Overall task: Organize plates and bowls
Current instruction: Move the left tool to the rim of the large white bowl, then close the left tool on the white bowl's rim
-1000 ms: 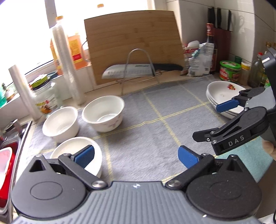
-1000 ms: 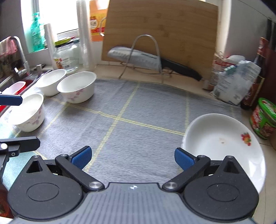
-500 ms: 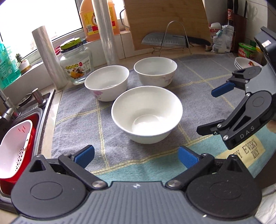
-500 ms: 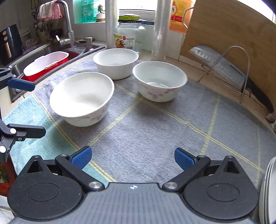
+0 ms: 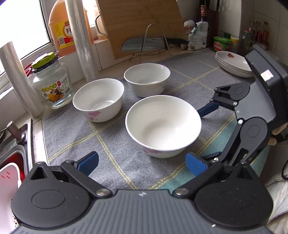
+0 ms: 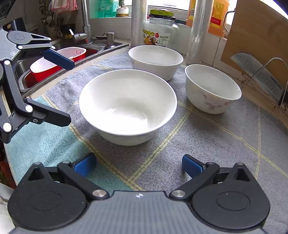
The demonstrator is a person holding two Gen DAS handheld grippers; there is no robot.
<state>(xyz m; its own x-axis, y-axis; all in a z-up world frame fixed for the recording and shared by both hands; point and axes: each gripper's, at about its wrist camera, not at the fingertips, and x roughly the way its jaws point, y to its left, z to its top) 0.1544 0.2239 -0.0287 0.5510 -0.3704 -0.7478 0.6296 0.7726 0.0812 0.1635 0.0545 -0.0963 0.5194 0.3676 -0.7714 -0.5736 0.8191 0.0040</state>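
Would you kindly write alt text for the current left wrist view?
An open left gripper faces the nearest of three white bowls on a grey cloth, with the open right gripper beside that bowl. Stacked plates sit at far right.

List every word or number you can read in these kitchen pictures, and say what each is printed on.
"950" with small Chinese characters before it: label of the glass jar.
One large Chinese character, "料": label of the orange bottle.
"S": a lone letter on the right gripper.
Knife blade, green tub, dark bottle: print too small.
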